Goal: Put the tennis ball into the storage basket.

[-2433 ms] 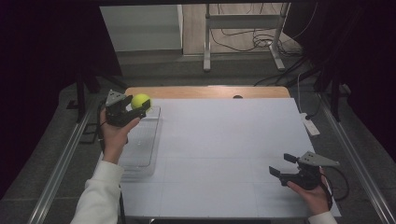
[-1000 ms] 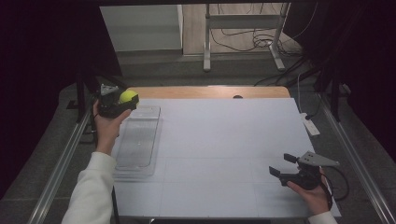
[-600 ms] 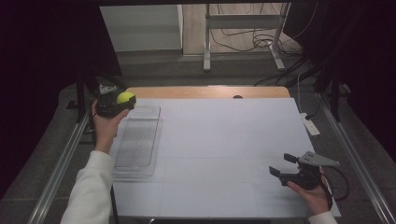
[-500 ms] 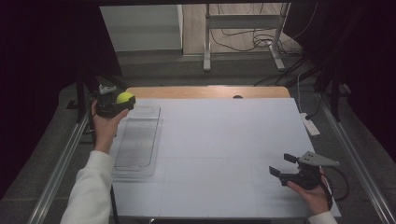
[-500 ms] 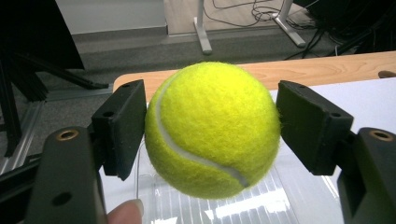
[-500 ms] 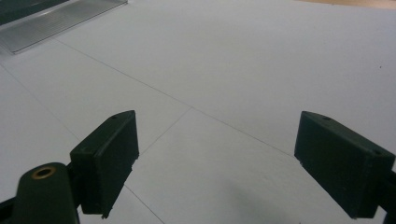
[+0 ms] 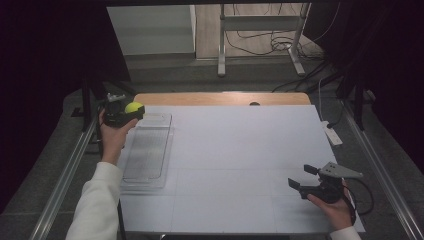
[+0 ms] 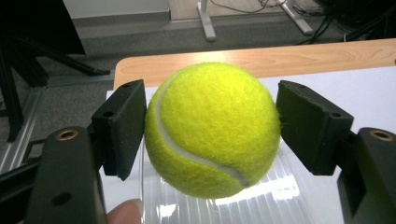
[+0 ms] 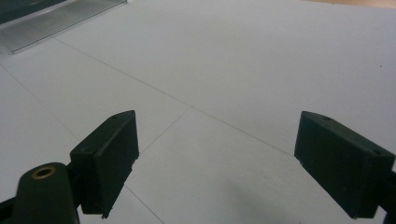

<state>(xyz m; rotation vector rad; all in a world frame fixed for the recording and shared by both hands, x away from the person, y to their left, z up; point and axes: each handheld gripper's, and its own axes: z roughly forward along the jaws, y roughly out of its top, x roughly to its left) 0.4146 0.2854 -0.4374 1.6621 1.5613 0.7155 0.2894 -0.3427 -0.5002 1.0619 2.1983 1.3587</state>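
Tennis ball clamped between both pads of left tongs; pads pressed against ball's opposite flanks, white seam facing camera. Ball and left tongs held aloft just beyond far end of clear ribbed tray, over that tray's far-left corner. Fingertip visible below ball, at near edge of left gripper view. Wooden edge of surface running beyond tray. White covering of surface stretching to right of tray.

Right tongs released: jaws standing wide apart, nothing between them. Positioned well apart from tray, at near right corner of white covering, low over sheet. Right tongs aimed across bare white sheet, corner of tray visible at upper left of that view.
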